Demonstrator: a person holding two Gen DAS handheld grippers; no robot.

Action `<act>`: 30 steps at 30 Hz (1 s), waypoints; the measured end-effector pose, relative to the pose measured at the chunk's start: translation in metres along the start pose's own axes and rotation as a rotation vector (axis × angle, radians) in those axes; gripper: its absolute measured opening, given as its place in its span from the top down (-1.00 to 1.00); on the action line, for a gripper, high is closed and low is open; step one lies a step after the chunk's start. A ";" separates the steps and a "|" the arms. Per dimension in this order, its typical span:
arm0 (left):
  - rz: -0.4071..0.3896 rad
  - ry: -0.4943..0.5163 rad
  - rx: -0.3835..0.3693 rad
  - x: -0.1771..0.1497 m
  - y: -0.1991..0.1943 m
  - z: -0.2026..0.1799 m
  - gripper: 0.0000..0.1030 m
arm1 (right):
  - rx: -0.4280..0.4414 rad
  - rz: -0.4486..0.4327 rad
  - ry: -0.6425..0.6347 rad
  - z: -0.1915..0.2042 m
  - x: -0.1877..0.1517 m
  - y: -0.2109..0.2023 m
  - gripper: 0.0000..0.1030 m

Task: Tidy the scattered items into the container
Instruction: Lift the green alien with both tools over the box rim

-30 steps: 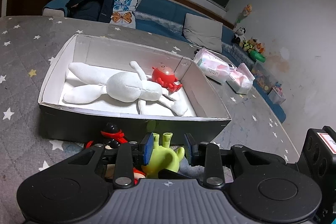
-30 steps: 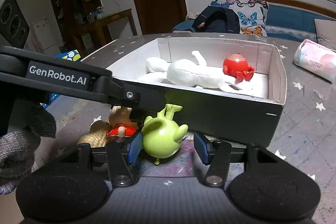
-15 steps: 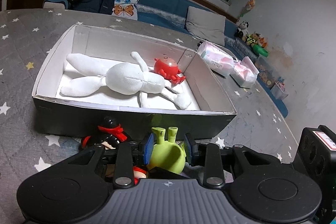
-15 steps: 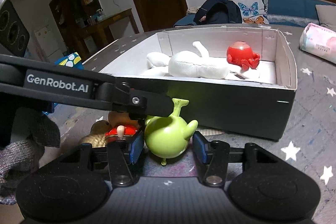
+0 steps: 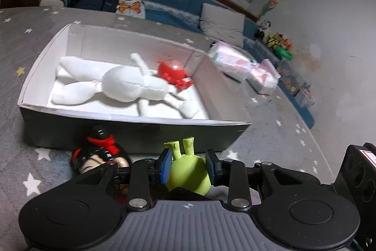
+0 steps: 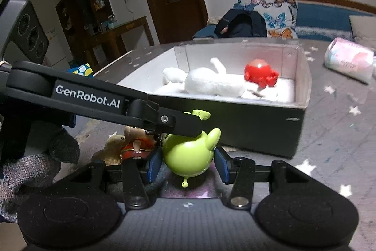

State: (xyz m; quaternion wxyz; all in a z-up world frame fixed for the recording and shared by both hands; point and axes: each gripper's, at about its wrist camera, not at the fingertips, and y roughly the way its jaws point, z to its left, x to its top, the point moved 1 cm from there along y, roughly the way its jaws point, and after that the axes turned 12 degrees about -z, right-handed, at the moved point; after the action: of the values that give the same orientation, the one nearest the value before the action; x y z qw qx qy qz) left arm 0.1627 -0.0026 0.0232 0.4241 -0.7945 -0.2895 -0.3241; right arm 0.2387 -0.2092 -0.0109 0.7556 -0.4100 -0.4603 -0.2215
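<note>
My left gripper [image 5: 188, 167] is shut on a lime-green alien toy [image 5: 189, 173] and holds it just above the mat, in front of the near wall of the box [image 5: 131, 131]. In the right wrist view the same green toy [image 6: 189, 157] sits between the open jaws of my right gripper [image 6: 188, 165], with the left gripper's finger [image 6: 174, 121] reaching in from the left onto it. The box [image 6: 258, 119] holds a white plush doll [image 5: 127, 84] and a red round toy [image 5: 174, 73].
A black-haired doll with a red scarf [image 5: 98, 152] lies on the star-patterned mat left of the green toy. A brown and red figurine [image 6: 136, 145] lies there too. Pink tissue packs [image 5: 242, 65] lie right of the box. A sofa runs along the back.
The left gripper has closed on the green toy and raised it slightly off the mat. Both views have tilted and drawn a little nearer to the box.
</note>
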 end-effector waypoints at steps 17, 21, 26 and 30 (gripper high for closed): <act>-0.151 0.024 -0.080 0.073 0.015 -0.030 0.35 | -0.087 -0.126 -0.126 -0.012 0.079 -0.006 0.06; -0.133 -0.005 -0.072 0.083 0.037 -0.020 0.35 | -0.104 -0.095 -0.129 -0.022 0.088 0.013 0.06; -0.090 -0.046 -0.056 0.083 0.063 -0.004 0.35 | -0.113 -0.033 -0.128 -0.032 0.086 0.037 0.06; -0.061 -0.064 -0.046 0.081 0.077 0.006 0.35 | -0.111 0.006 -0.110 -0.041 0.081 0.050 0.06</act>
State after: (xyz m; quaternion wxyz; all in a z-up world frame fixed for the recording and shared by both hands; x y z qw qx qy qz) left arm 0.2711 -0.0190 0.0448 0.3864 -0.8048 -0.3194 -0.3178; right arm 0.3343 -0.2108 0.0299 0.7060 -0.4641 -0.4868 -0.2217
